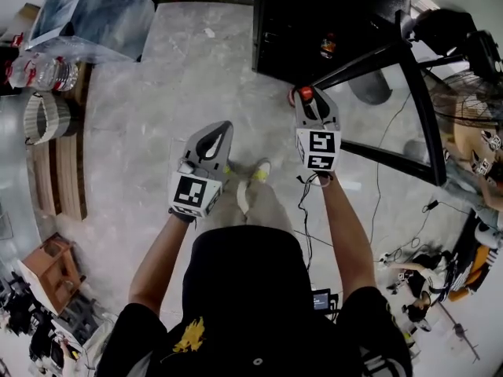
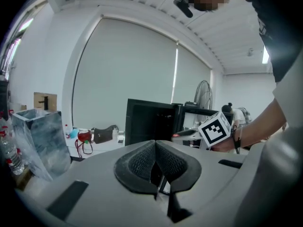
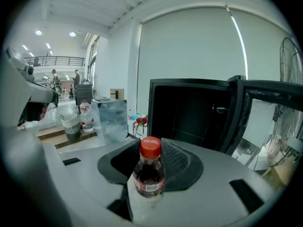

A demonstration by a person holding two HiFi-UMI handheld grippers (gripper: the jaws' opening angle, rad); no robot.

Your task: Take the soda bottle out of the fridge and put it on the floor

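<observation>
The soda bottle [image 3: 150, 170] is small, dark-filled and red-capped. It stands upright between the jaws of my right gripper [image 3: 150, 174], which is shut on it. In the head view the right gripper [image 1: 307, 100] holds the bottle's red cap [image 1: 306, 93] just in front of the black fridge [image 1: 330, 14], above the grey floor [image 1: 189, 77]. The fridge's glass door [image 1: 409, 108] hangs open to the right. My left gripper [image 1: 222, 129] is shut with nothing in it, out over the floor left of the right one; its pads [image 2: 142, 161] meet.
A clear plastic bin [image 1: 94, 10], water bottles [image 1: 43, 73] and wooden boards [image 1: 63, 171] line the left side. A fan [image 1: 471, 124] and floor cables [image 1: 393, 250] lie right of the door. Another red-topped item [image 1: 328, 47] sits inside the fridge.
</observation>
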